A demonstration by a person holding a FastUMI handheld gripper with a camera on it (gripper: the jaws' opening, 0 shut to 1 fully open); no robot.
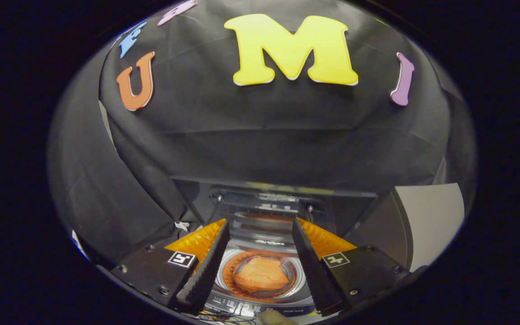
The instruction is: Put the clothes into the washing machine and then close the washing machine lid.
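The orange clothes (pixel 262 275) are sitting bunched up in a lump down in the washing machine (pixel 260 289) drum, seen from above through the round opening. The lid (pixel 269 203) is up, a dark glassy panel tilted back behind the opening, with the orange reflecting in it. The gripper (pixel 260 232) hangs over the drum, its fingers spread apart with nothing between them, clothes showing through the gap.

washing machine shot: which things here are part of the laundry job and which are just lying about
Part of the job:
- orange clothes inside the drum
- washing machine, lid raised
- gripper, open above the drum

Just there:
- grey panel beside the machine
- cables in front of the machine
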